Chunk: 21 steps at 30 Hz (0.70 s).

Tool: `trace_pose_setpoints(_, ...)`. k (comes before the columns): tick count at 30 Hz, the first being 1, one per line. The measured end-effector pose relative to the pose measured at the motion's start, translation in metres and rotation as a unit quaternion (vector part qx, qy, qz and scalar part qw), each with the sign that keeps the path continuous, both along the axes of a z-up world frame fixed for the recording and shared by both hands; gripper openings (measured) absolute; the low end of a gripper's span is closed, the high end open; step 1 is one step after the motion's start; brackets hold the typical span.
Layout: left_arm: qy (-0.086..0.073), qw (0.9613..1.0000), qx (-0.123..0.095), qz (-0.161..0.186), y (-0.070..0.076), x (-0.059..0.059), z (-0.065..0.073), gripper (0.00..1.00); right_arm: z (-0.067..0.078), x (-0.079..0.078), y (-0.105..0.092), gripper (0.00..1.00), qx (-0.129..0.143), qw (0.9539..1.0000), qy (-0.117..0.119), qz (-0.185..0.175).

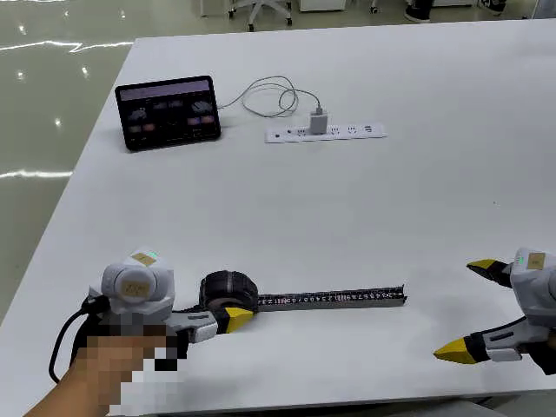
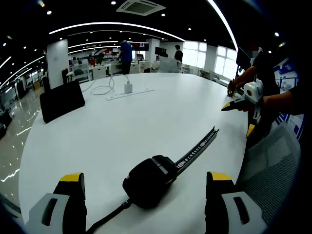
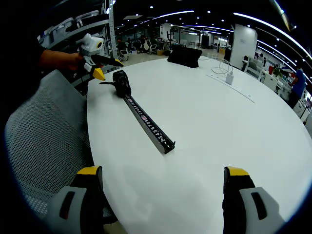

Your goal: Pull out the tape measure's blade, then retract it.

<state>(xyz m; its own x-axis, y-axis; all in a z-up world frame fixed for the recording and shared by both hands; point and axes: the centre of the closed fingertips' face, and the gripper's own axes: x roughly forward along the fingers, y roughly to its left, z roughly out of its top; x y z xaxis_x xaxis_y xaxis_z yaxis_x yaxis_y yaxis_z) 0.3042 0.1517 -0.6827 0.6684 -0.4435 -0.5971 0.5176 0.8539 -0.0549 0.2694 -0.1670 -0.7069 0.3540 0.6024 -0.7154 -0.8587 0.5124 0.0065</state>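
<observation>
Jaws of left gripper [image 2: 145, 176] and right gripper [image 1: 467, 307] gape empty; tape measure [image 1: 228, 291], blade [image 1: 334, 299] out, numerals unreadable.

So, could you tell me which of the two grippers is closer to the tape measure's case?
The left gripper: its open jaws are beside the black case, while the right gripper sits beyond the blade's free end.

Tape measure case [image 1: 228, 289]: black, rounded, compact, sitting at lower left of head view. Blade [image 1: 334, 299]: pulled out partway, dark with pale numerals, lying flat and straight, running right from case to lower centre, small end hook at free tip. Thin black strap [image 2: 109, 218] trails from case rear.
</observation>
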Motion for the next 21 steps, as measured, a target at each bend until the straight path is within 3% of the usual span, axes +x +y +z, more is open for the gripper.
trace_pose_setpoints(5,-0.001,0.9999,-0.002,0.011,-0.008,0.007,0.001,1.0,-0.002,0.006,0.011,0.99,-0.012,0.9996,0.003,0.027)
trace_pose_setpoints(11,-0.008,0.9986,-0.016,0.05,-0.017,0.016,0.002,1.0,-0.004,0.014,0.021,0.97,-0.024,0.9978,0.011,0.061)
trace_pose_setpoints(19,-0.002,0.9979,-0.014,0.064,-0.023,0.018,-0.005,1.0,-0.01,0.022,0.031,0.96,-0.047,0.9941,0.02,0.095)
trace_pose_setpoints(21,0.006,0.9972,-0.023,0.071,-0.023,0.017,-0.01,1.0,-0.013,0.025,0.033,0.98,-0.053,0.9932,0.02,0.102)
